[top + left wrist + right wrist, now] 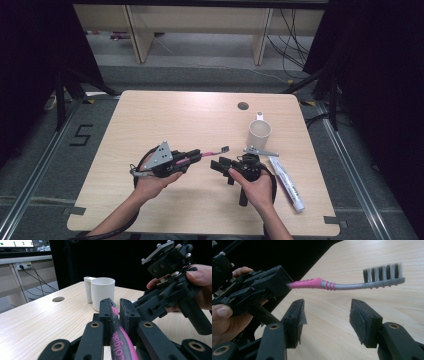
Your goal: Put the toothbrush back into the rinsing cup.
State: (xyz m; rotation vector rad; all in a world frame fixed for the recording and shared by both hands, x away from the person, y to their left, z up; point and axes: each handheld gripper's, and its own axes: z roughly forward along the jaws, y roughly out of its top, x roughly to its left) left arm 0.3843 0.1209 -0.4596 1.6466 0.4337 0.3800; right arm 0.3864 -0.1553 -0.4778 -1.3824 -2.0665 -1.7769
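My left gripper [197, 155] [116, 308] is shut on the pink handle of a toothbrush [212, 151] [120, 340] [337, 286]. The brush sticks out level to the right above the table, its grey neck and bristled head free. My right gripper [220, 164] [327, 307] stands open just below and beside the brush, with its jaws wide apart under the neck and nothing between the pads. In the right gripper view the left gripper [262, 287] shows at the left, clamped on the handle's end. The left gripper view shows the right gripper [170, 290] close at the right.
A white cup [259, 132] [102, 293] with a handle stands upright behind the right hand. A toothpaste tube [286, 182] lies near the right edge of the wooden table [150, 115]. A round cable hole [243, 106] is at the back.
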